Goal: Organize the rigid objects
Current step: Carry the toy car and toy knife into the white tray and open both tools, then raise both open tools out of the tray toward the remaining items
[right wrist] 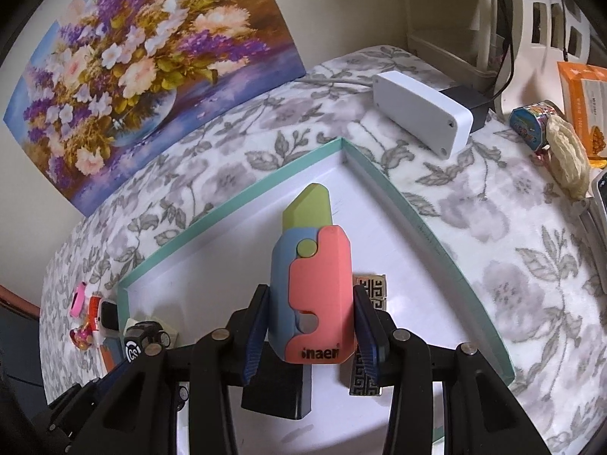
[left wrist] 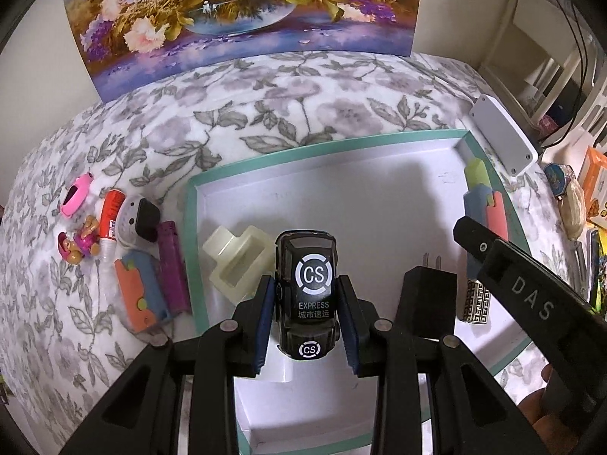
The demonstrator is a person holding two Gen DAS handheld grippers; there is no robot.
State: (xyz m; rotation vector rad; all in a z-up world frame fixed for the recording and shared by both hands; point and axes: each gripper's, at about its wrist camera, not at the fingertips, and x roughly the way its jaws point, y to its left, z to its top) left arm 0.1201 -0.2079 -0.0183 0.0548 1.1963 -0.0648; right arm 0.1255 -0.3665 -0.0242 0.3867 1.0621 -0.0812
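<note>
Gripping the black toy car (left wrist: 306, 295) by its sides, the left gripper (left wrist: 306, 313) hangs above the tray (left wrist: 193, 227), the car's long axis running straight away from the camera along the fingers. Over on the right, the right gripper (right wrist: 310, 326) is clamped on the pink-and-blue toy knife (right wrist: 313, 295), its green blade tip aimed at the tray's far corner. Below sit a black plug (left wrist: 430, 299) and a patterned lighter (left wrist: 472, 299); a pale plastic block (left wrist: 237, 258) lies near the tray's left wall. Beyond that, bare white floor stretches to the far green rim. More toys wait outside on the flowered cloth (left wrist: 265, 110).
</note>
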